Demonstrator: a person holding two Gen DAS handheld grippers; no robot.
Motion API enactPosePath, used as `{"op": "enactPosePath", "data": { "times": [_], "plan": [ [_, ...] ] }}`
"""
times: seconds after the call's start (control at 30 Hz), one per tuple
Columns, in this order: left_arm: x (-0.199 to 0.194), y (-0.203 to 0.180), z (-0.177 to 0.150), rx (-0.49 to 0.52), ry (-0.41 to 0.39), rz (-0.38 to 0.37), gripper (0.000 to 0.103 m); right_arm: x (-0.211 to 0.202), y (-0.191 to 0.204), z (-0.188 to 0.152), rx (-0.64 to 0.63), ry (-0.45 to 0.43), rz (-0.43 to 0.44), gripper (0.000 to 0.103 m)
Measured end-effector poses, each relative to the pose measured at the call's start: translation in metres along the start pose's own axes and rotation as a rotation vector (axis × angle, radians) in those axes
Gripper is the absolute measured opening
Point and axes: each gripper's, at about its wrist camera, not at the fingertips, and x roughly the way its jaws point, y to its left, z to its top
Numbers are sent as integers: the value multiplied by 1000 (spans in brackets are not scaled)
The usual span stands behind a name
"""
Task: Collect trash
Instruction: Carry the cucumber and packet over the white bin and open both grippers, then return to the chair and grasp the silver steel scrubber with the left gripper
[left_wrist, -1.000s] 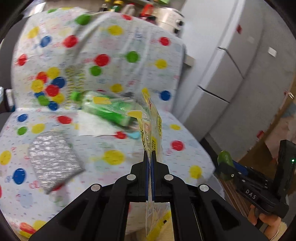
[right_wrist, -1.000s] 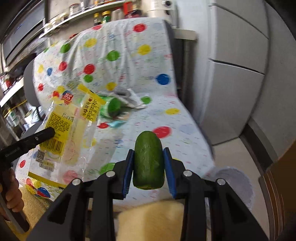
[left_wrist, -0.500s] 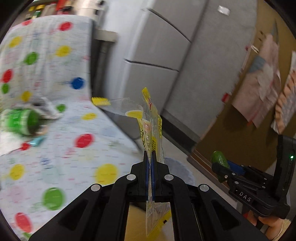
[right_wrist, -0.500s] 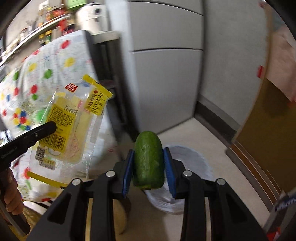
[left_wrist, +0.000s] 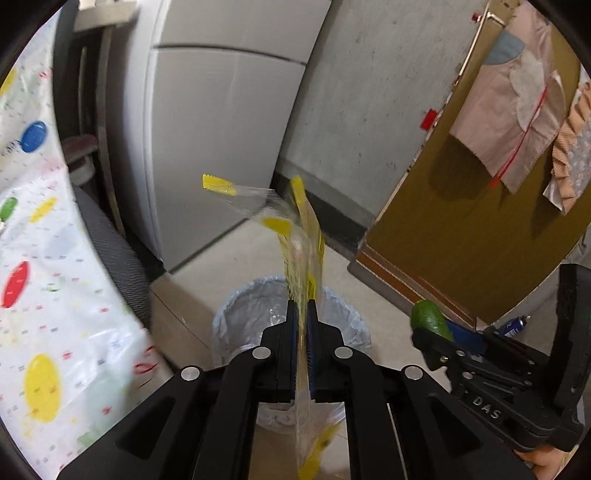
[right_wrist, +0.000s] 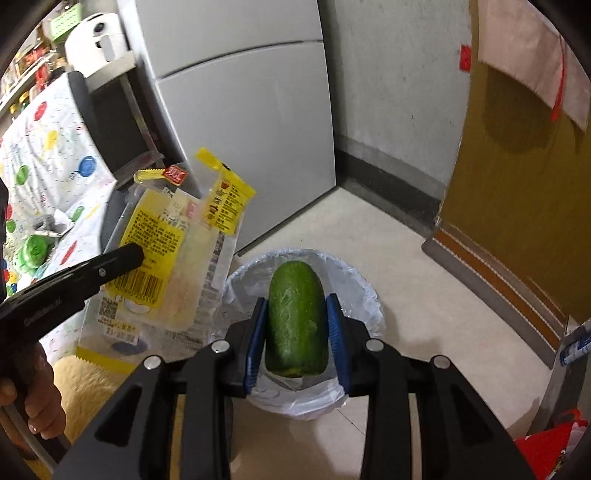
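Observation:
My left gripper (left_wrist: 302, 314) is shut on a clear and yellow plastic food wrapper (left_wrist: 301, 236), held edge-on above a trash bin (left_wrist: 240, 314) lined with a pale bag. In the right wrist view the wrapper (right_wrist: 177, 243) hangs flat from the left gripper (right_wrist: 125, 254), left of the bin (right_wrist: 354, 291). My right gripper (right_wrist: 295, 317) is shut on a green cucumber piece (right_wrist: 297, 317), held over the bin's opening. The cucumber piece (left_wrist: 430, 319) and right gripper also show at the right of the left wrist view.
A chair with a white polka-dot cover (left_wrist: 40, 295) is at the left, with a green bottle (right_wrist: 33, 251) lying on it. A grey fridge (right_wrist: 251, 122) stands behind the bin. A brown door (right_wrist: 517, 184) is at the right. The floor is pale tile.
Both grippers have swung right, away from the polka-dot chair, and now hang over the trash bin. Each keeps hold of its item.

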Motion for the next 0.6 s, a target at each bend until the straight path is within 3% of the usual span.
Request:
{"op": "enactPosePath", "data": {
  "times": [0.03,0.1,0.13,0.23,0.4,0.6],
  "plan": [
    [5,0,1,0,8,11,12,5,-3,1,9,10,7,32],
    [12,3,2,0,17,13,37,16,-3,4,26,20,15,36],
    [12,5,2,-2,14,16,40,18,-2,6,31,17,14,38],
    [11,10,3,-11,16,20,41,17,0,8,30,5,19,46],
    [-3,23,2,-36,-1,45,41,5,6,7,5,-9,14,46],
    [-53,43,-11,-30,-54,127,41,-31,19,11,-22,-75,9,46]
  ]
}}
